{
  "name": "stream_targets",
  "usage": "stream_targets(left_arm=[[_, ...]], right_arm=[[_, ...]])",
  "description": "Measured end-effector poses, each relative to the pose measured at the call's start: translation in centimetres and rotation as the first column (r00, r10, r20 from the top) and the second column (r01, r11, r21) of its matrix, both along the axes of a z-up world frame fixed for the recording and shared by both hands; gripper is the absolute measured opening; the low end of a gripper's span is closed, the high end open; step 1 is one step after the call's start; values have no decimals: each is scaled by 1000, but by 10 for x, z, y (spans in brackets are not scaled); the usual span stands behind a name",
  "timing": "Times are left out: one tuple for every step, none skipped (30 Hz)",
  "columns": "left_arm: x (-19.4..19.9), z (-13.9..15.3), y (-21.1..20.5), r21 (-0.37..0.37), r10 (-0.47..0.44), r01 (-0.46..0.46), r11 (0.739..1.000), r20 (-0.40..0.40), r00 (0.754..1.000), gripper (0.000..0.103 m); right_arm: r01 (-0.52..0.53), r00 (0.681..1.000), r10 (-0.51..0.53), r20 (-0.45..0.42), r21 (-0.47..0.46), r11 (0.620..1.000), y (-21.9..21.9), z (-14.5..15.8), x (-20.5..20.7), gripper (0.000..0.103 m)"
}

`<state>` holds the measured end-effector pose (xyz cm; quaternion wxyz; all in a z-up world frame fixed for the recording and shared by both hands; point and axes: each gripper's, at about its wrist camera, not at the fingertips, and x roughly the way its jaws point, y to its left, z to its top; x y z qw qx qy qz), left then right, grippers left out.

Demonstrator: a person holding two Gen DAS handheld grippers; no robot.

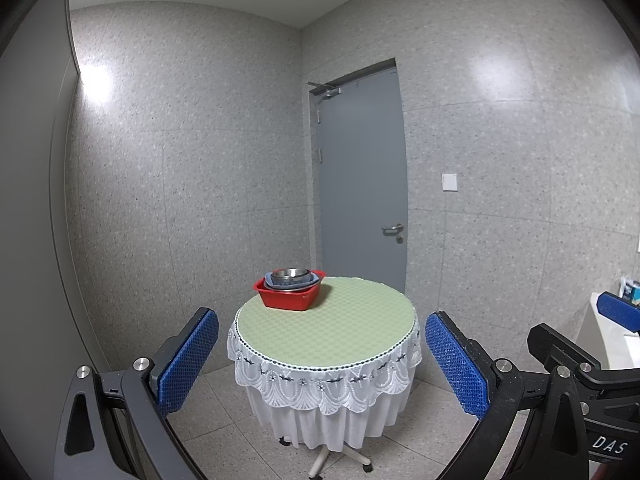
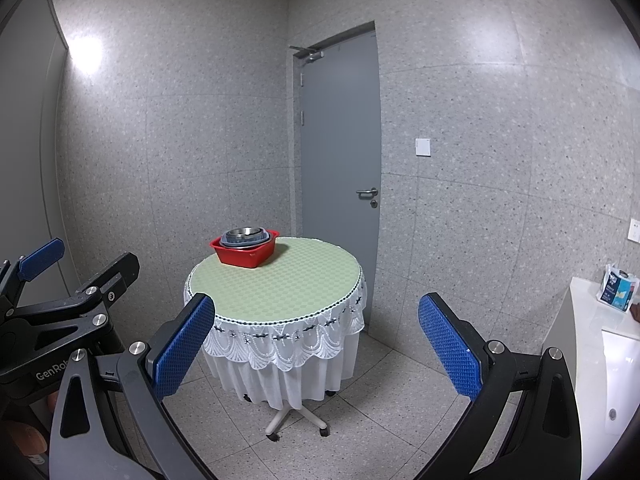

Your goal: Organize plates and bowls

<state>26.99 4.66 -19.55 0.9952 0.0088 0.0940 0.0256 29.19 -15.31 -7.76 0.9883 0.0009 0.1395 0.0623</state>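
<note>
A red square basin (image 1: 289, 298) (image 2: 245, 254) sits at the far left of a small round table (image 1: 340, 328) (image 2: 288, 284) with a green mat and white lace cloth. Stacked inside it are a bluish plate and a steel bowl (image 1: 290, 274) (image 2: 245, 234). My left gripper (image 1: 322, 330) is open, well short of the table, with nothing between its blue pads. My right gripper (image 2: 316, 312) is open too, equally far back and empty. The left gripper (image 2: 40, 258) also shows at the left edge of the right wrist view.
A grey door (image 1: 362, 184) (image 2: 340, 132) stands shut behind the table. Speckled walls close the corner. A white counter with a sink (image 2: 600, 344) and a small packet (image 2: 618, 292) is on the right. The table stands on a wheeled base (image 2: 296, 420).
</note>
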Motion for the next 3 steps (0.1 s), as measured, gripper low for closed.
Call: stream_targets(left_arm=[[-1,0,0,1,-1,1,1000,1,1000,102],[-2,0,1,1,-2,2,1000,2,1000,102],[-3,1,1,1,-3,3,1000,5,1000,102]], right_arm=[[0,1000,0,0,1,1000,1,0,-1,103],[1,1000,-1,0,3,1000,-1,0,-2,103],[3,1000,-3,1,6,1000,-2,1,-4,103]])
